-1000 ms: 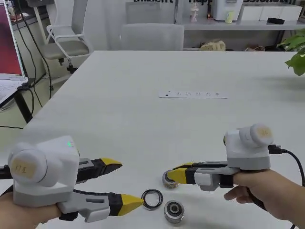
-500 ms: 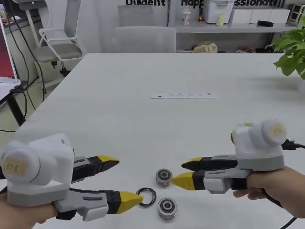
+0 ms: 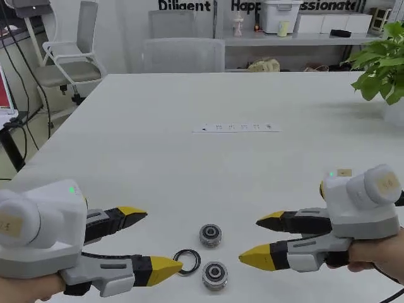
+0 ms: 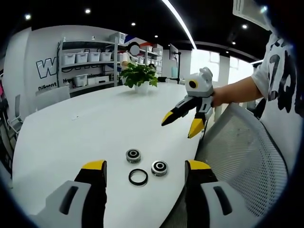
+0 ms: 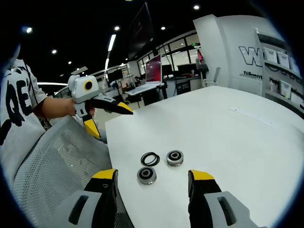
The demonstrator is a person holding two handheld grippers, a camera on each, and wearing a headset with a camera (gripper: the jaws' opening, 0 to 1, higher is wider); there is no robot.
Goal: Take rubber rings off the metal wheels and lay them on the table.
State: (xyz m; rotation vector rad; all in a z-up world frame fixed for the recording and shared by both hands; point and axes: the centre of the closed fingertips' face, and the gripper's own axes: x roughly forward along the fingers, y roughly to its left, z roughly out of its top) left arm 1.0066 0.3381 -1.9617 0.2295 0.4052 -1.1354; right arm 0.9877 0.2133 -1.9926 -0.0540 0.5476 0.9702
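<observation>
rubber ring [image 3: 187,261] flat on the table [image 3: 189,164], free of both claws
one metal wheel [image 3: 210,234] sits just beyond the ring and a second metal wheel [image 3: 214,276] just right of it; the left gripper [image 3: 163,240] hovers left of the ring and the right gripper [image 3: 250,239] right of it, both with jaws spread.

Wall lettering [image 3: 184,5], head view: "Diligent", black on white, upper edge cut by the frame. Further right on the same wall, "ssionate" [image 3: 334,5]; the start of that word is hidden behind a storage box [image 3: 278,14].

Wall sign [image 4: 46,69], left gripper view: a large "W", the rest covered by shelving; small "Diligent" beneath it. The same large "W" [image 5: 250,51] appears in the right gripper view.

Printed strip [image 3: 237,127] on the counter [image 3: 189,164]: characters too small to read.

Person's shirt [image 5: 14,108]: large black letters, apparently "QE", partly cut off.
</observation>
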